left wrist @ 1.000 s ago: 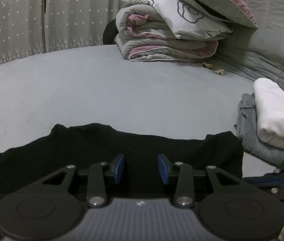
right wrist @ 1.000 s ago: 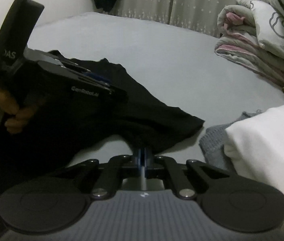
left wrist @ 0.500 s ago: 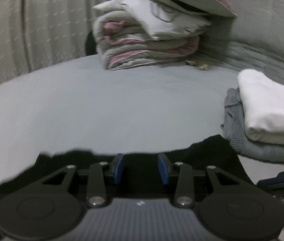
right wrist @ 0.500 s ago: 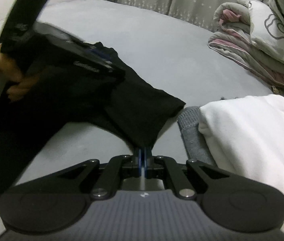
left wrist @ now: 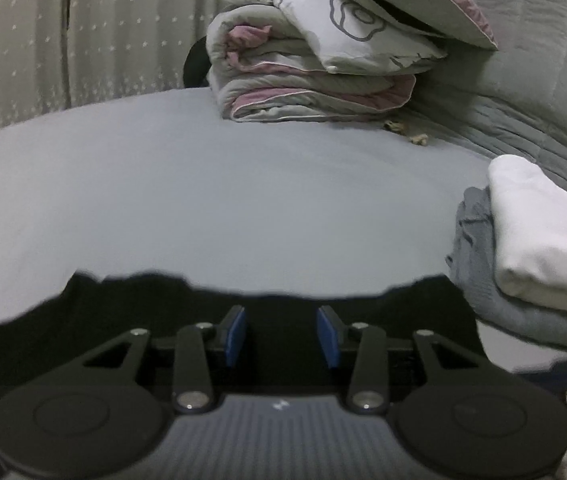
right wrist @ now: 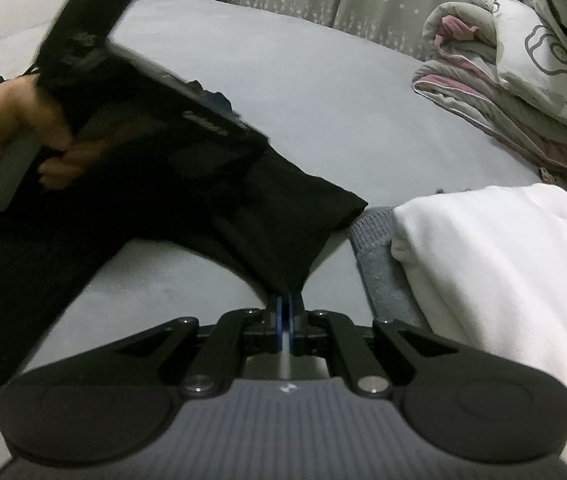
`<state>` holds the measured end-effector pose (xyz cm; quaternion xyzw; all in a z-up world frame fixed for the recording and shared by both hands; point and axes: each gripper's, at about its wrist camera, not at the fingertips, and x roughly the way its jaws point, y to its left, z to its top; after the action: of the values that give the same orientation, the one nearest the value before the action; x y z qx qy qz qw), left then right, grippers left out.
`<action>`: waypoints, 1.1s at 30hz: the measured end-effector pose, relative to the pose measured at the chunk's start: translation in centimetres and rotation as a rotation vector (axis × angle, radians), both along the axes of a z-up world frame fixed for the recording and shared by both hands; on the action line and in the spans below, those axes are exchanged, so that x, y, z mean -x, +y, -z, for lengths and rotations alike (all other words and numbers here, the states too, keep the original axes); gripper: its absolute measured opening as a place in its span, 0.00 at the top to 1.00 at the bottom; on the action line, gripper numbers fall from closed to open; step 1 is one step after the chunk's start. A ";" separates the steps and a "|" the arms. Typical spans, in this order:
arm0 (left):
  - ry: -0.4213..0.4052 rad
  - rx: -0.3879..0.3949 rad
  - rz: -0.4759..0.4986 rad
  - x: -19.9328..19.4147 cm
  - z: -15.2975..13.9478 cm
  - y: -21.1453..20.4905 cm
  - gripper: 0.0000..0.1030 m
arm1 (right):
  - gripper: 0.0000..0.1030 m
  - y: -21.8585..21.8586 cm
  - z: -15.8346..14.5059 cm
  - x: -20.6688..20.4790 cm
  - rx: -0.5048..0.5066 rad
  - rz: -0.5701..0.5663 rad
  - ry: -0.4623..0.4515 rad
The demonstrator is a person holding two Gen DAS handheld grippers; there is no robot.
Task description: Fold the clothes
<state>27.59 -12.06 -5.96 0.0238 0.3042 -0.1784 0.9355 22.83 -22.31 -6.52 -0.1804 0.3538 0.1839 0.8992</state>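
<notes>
Where right gripper [right wrist: 285, 312] pinches black garment [right wrist: 275, 220], held edge hidden.

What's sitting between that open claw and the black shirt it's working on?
Nothing visible. The open left claw hangs right over the black shirt, bare bed beyond. The right claw already pinches its corner.

We see pale lettering on the side of the left gripper [right wrist: 203, 120] in the right wrist view, too blurred to read.
</notes>
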 end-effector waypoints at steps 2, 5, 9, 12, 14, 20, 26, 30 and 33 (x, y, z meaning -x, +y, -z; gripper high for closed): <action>0.004 -0.007 -0.012 1.1 0.0 0.7 0.59 | 0.87 -0.2 -0.4 0.2 -0.018 0.002 -0.019; 0.006 -0.010 -0.044 3.0 0.0 2.4 0.54 | 0.86 -0.5 -1.0 0.5 -0.045 0.005 -0.047; 0.024 -0.013 -0.112 5.1 -0.2 5.5 0.51 | 0.80 -0.2 -1.5 0.6 -0.063 0.003 -0.078; 0.019 -0.051 -0.216 6.2 -0.6 8.2 0.51 | 0.63 0.7 -1.7 0.4 -0.057 -0.010 -0.087; 0.031 -0.051 -0.294 6.9 -1.0 10.4 0.50 | 0.63 1.5 -1.7 0.2 -0.050 -0.025 -0.087; 0.054 -0.072 -0.412 8.7 -2.5 16.2 0.47 | 0.63 3.2 -2.8 0.3 -0.045 -0.027 -0.104; 0.077 -0.091 -0.503 9.9 -3.8 21.3 0.45 | 0.63 7.3 -5.4 -0.2 -0.054 -0.093 -0.093; 0.091 -0.064 -0.575 10.8 -4.4 24.4 0.45 | 0.63 10.3 -7.2 -0.7 -0.055 -0.146 -0.082; 0.088 -0.082 -0.616 11.6 -4.9 27.1 0.45 | 0.63 12.7 -8.6 -1.0 -0.057 -0.186 -0.074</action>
<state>15.95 15.08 -1.09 -0.0393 0.3441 0.1248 0.9298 23.86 -9.66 2.05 -0.1933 0.2965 0.2697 0.8955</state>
